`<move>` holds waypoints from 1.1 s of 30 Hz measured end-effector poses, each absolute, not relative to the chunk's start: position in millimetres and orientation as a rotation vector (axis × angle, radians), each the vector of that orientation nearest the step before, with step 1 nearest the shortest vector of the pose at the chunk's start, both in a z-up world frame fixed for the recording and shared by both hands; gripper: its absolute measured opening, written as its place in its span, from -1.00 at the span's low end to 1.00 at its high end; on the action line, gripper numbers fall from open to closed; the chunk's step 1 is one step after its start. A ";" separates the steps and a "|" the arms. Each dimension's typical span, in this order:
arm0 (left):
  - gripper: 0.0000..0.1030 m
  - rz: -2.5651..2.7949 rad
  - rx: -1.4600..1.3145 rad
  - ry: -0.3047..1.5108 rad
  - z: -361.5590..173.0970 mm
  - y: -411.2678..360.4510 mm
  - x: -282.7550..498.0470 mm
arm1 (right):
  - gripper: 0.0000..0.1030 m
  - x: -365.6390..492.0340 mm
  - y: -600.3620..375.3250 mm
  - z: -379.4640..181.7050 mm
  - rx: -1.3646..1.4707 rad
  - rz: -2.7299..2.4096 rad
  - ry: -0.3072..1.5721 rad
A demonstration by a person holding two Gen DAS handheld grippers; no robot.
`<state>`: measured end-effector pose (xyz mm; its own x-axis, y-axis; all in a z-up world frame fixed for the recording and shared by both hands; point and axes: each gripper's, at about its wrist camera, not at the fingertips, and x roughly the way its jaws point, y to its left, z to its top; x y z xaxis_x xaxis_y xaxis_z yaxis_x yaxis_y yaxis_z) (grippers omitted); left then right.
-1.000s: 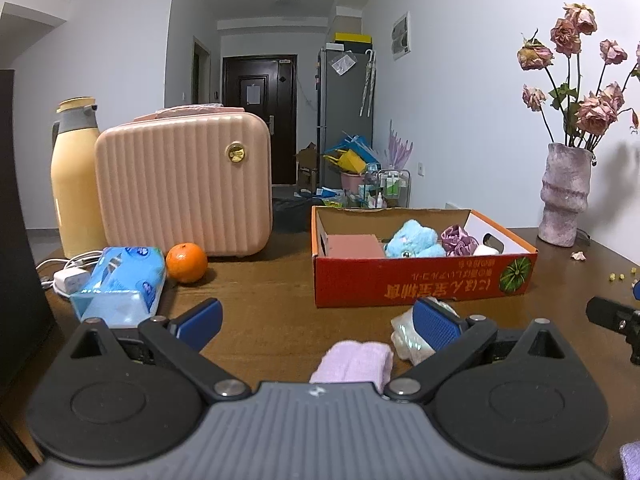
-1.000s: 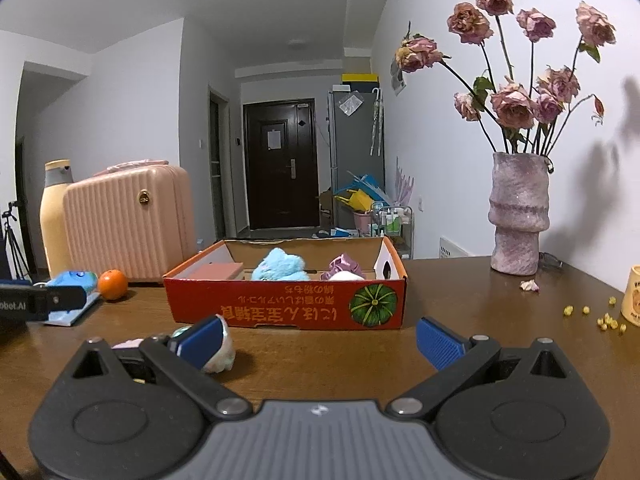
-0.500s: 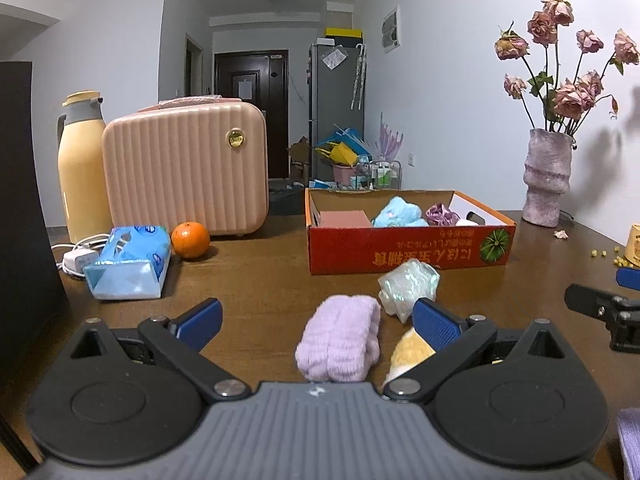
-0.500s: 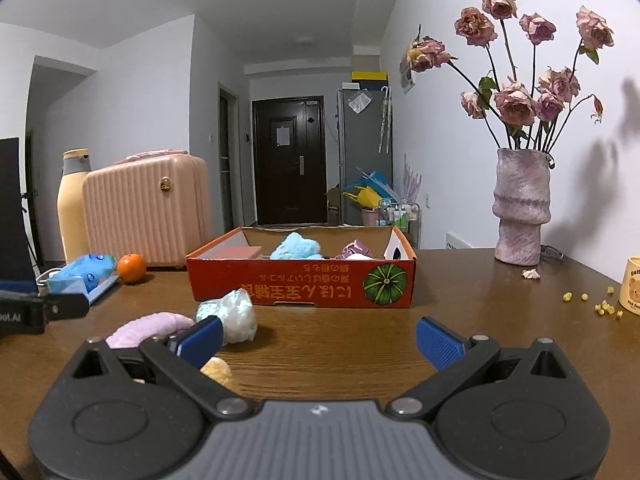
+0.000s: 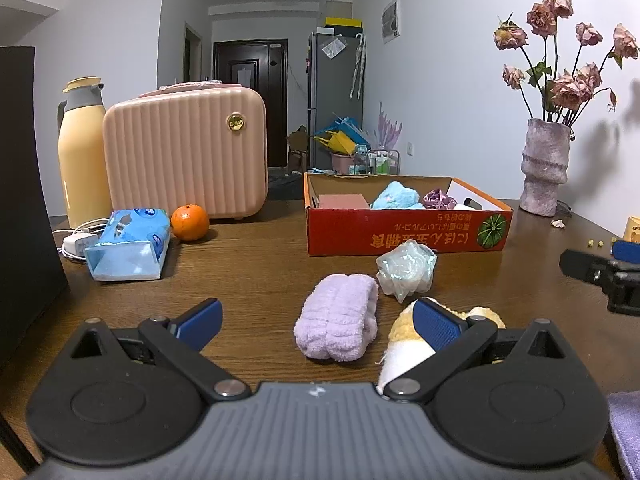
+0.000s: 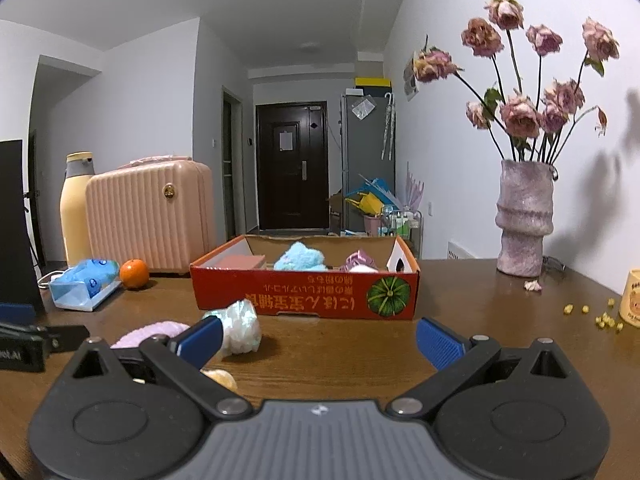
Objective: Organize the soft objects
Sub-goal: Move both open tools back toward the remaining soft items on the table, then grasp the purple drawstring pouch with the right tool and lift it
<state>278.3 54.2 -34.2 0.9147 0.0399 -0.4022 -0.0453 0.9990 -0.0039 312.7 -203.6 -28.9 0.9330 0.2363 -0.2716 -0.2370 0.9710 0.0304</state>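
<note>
Both tongs have drawn back from the cardboard box (image 5: 404, 228), jaws wide and empty. The lilac towel roll (image 5: 338, 326) now lies between the left tongs (image 5: 316, 320), next for boxing; the right tongs (image 6: 320, 340) idle.

I see white walls (image 6: 140, 92) and a hallway running to a dark door (image 6: 291, 166) at the far end. A grey refrigerator (image 6: 368, 152) stands right of it. Near me stretches a brown wooden table (image 5: 260, 268).

Fluffy lilac terry cloth roll (image 5: 338, 322); crinkled translucent mesh pouf (image 5: 406, 270); printed matt cardboard box (image 5: 404, 232); glossy dark wooden table (image 5: 256, 272); ribbed smooth plastic pink case (image 5: 186, 154).
</note>
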 end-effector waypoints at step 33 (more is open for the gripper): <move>1.00 -0.058 -0.027 0.490 -33.2 17.6 177.7 | 1.00 183.9 -228.0 -48.3 -0.092 0.248 0.540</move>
